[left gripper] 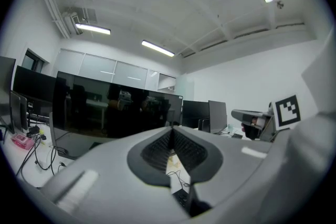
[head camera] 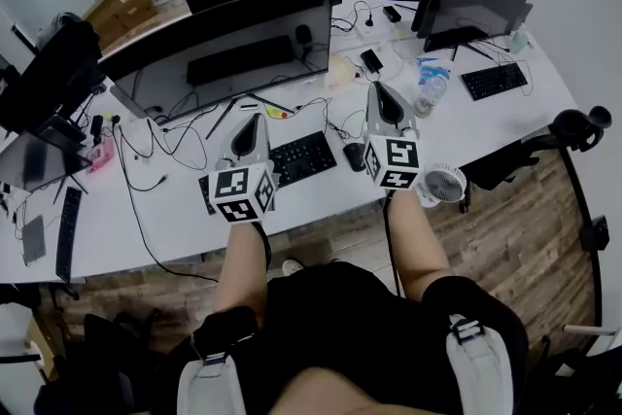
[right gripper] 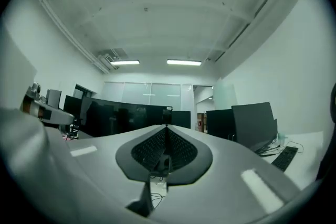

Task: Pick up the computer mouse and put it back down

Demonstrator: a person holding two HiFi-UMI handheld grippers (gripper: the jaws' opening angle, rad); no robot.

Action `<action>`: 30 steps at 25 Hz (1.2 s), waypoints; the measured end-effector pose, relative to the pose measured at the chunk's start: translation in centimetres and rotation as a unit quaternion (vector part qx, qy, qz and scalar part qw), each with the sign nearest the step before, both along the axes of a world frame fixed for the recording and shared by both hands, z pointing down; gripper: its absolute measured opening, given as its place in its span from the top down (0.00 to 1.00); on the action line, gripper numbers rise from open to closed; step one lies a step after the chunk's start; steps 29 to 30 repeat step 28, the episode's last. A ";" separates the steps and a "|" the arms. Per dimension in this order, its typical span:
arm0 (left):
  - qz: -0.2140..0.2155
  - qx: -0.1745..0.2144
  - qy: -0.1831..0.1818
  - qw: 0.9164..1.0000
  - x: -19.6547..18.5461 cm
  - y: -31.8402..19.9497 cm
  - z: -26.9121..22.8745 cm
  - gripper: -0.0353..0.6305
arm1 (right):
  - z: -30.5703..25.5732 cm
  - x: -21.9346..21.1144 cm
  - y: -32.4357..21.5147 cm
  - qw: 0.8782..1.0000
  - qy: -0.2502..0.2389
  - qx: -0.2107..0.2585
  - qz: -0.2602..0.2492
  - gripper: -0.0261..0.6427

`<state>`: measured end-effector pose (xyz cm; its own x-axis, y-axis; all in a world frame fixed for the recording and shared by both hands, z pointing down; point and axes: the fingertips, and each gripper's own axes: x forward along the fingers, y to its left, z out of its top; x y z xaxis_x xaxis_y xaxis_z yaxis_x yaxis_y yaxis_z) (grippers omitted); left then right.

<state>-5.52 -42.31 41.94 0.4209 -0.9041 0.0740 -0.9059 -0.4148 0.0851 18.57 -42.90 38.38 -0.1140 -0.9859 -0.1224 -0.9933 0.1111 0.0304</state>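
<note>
The black computer mouse (head camera: 353,155) lies on the white desk (head camera: 175,219), just right of a black keyboard (head camera: 303,157). Nothing holds it, and the right gripper's marker cube partly covers it in the head view. My right gripper (head camera: 378,89) hangs level above the desk, over the mouse. Its jaws meet at the tip (right gripper: 167,127) with nothing between them. My left gripper (head camera: 252,118) hovers level above the keyboard's left end. It is also shut and empty (left gripper: 171,129). Neither gripper view shows the mouse.
A wide curved monitor (head camera: 228,44) stands behind the keyboard, with loose cables (head camera: 146,160) to its left. A small white fan (head camera: 445,183) sits at the desk's front edge on the right. Behind it are a water bottle (head camera: 430,92) and a second keyboard (head camera: 494,80).
</note>
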 end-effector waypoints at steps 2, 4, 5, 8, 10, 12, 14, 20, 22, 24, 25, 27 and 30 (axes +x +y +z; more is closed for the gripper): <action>0.000 0.004 0.001 1.000 -0.2 0.2 -0.3 0.87 | -1.1 -0.3 0.8 1.000 0.003 0.008 -0.001 0.97; 0.001 0.007 0.001 1.000 -0.4 0.3 -0.5 0.87 | -1.5 -0.6 1.3 1.000 0.007 0.011 0.000 0.96; 0.001 0.008 0.002 1.000 -0.5 0.3 -0.6 0.87 | -1.7 -0.8 1.3 1.000 0.010 0.012 0.000 0.96; 0.003 0.013 0.003 1.000 -0.7 0.4 -1.0 0.87 | -1.8 -1.3 1.2 1.000 0.011 0.013 -0.004 0.96; 0.005 0.015 0.002 1.000 -0.7 0.5 -1.2 0.87 | -1.8 -1.6 1.2 1.000 0.008 0.012 -0.006 0.96; 0.007 0.016 0.000 1.000 -0.8 0.5 -1.4 0.87 | -1.8 -1.9 1.1 1.000 0.004 0.012 -0.007 0.96; 0.008 0.018 0.000 1.000 -0.9 0.5 -1.5 0.87 | -1.9 -2.2 1.0 1.000 0.001 0.012 -0.010 0.96; 0.012 0.023 0.000 1.000 -1.3 0.4 -1.7 0.87 | -2.0 -2.9 0.8 1.000 -0.004 0.014 -0.016 0.96; 0.014 0.026 0.001 1.000 -1.6 0.3 -1.8 0.87 | -2.0 -3.5 0.6 1.000 0.000 0.015 -0.019 0.96; 0.017 0.028 0.002 0.999 -1.8 0.2 -1.9 0.87 | -2.0 -4.0 0.5 1.000 0.003 0.015 -0.021 0.96; 0.019 0.028 0.002 0.999 -1.8 0.2 -1.9 0.87 | -1.9 -4.2 0.4 1.000 0.002 0.015 -0.021 0.96; 0.023 0.029 0.003 0.999 -1.9 0.0 -1.9 0.87 | -1.9 -4.4 0.3 1.000 -0.003 0.016 -0.021 0.96; 0.025 0.029 0.003 0.999 -1.9 -0.1 -1.9 0.87 | -1.9 -4.5 0.3 1.000 -0.006 0.016 -0.021 0.96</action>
